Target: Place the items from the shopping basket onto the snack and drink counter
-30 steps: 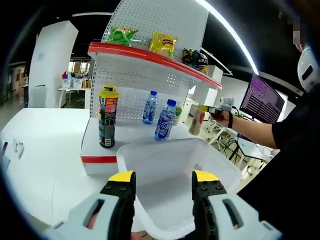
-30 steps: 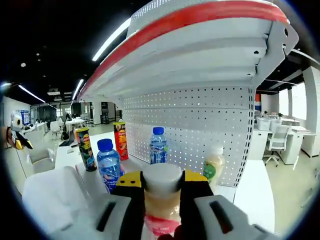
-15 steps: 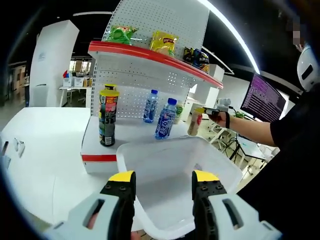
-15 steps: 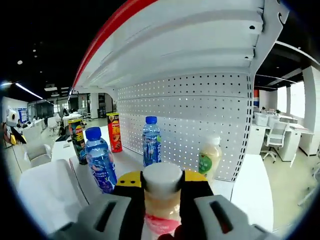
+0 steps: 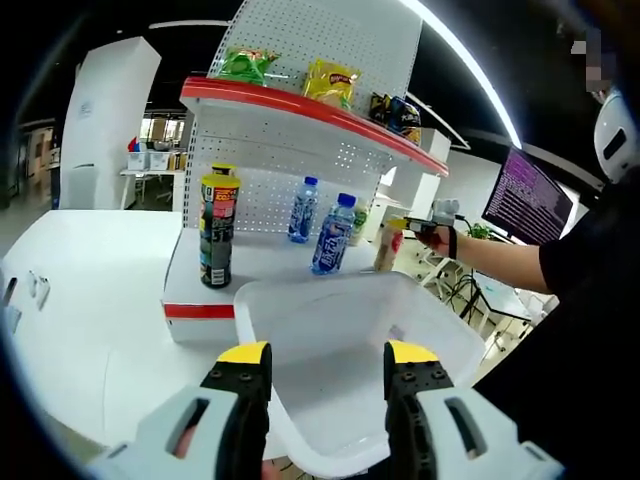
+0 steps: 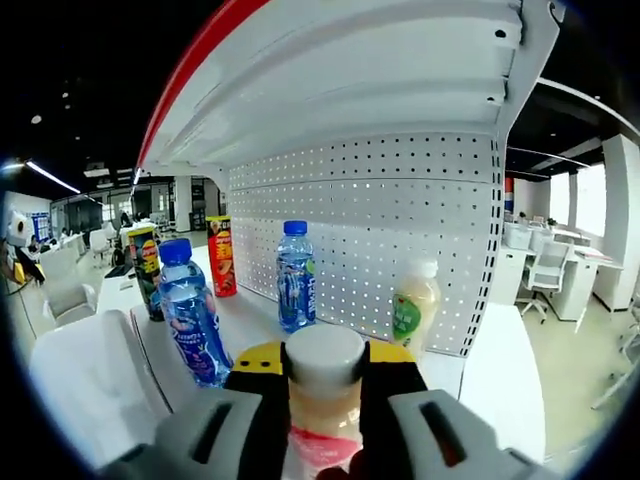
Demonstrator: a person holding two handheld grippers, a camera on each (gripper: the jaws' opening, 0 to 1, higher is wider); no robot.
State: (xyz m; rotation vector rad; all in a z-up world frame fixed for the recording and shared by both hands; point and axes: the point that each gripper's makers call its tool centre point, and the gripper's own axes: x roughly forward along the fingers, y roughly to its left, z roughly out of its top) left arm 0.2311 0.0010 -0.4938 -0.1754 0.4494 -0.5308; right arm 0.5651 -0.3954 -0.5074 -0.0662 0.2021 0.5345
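Observation:
My right gripper is shut on a pale drink bottle with a white cap, held upright over the lower shelf of the counter. In the left gripper view that same bottle hangs at the shelf's right end in the other gripper. My left gripper stands open above the white shopping basket, nothing between its fingers. On the shelf stand two blue water bottles, a pale bottle with a green label and two tall snack cans.
The upper red-edged shelf carries several snack bags. A person's arm reaches across from the right, with a monitor behind. A white table spreads to the left of the counter.
The right gripper has carried the pale bottle in closer under the upper shelf, towards the pegboard back. The left gripper has stayed over the basket.

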